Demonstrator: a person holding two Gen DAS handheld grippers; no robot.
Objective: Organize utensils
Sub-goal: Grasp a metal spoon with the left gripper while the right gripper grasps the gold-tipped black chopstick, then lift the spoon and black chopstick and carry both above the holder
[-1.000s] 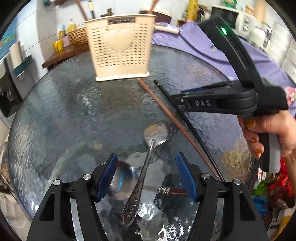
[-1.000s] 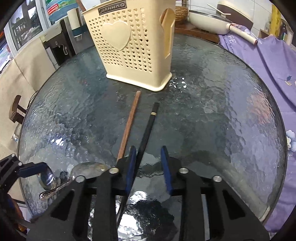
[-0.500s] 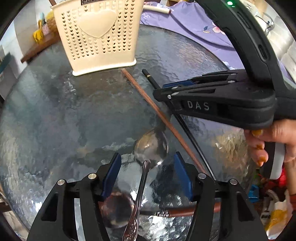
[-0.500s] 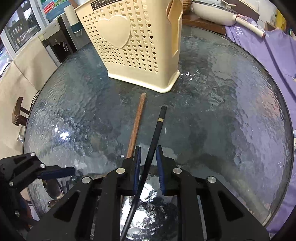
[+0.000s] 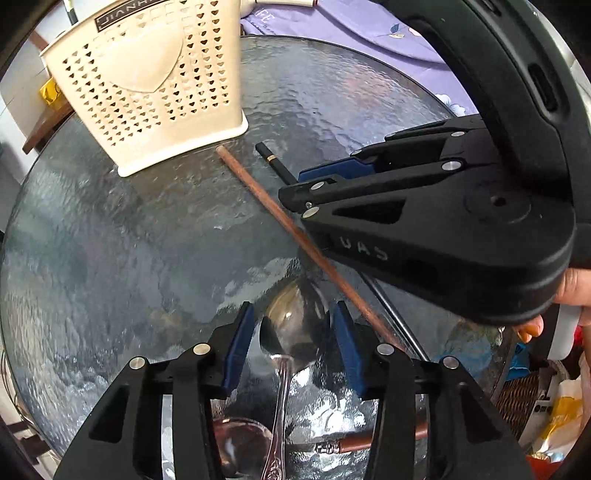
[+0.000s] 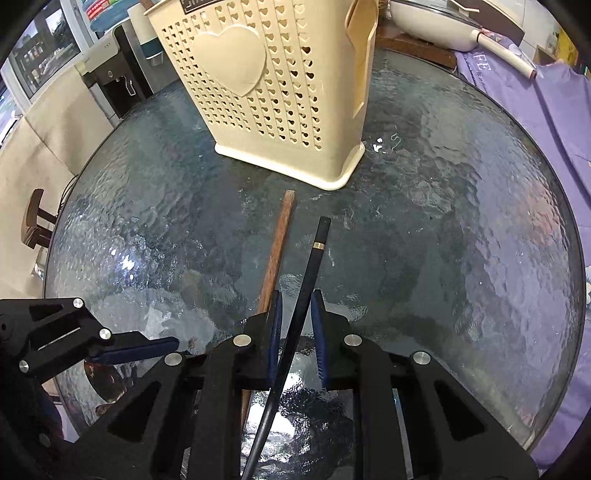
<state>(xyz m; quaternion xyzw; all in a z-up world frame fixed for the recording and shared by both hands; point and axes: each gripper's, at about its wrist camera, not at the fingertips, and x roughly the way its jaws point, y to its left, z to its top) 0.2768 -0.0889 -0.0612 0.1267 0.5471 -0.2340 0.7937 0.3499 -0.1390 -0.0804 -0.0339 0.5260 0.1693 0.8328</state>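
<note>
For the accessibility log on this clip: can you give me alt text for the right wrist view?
The right gripper has been closing on a black chopstick that lies between its blue pads on a round glass table. A brown chopstick lies just left of it, both pointing towards a cream perforated utensil holder.

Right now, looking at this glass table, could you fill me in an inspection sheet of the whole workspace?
Surface: round textured glass table, bare in the middle.
Job's things: cream utensil holder upright; brown chopstick, black chopstick, silver spoon, second spoon lying flat.
Clutter: nothing seen on the glass.
Grippers: left gripper has just been closing, jaws astride the spoon bowl, not touching; right gripper has just been closing, jaws close around the black chopstick.
Cables: nothing seen.
Surroundings: purple cloth, white pan.
</note>
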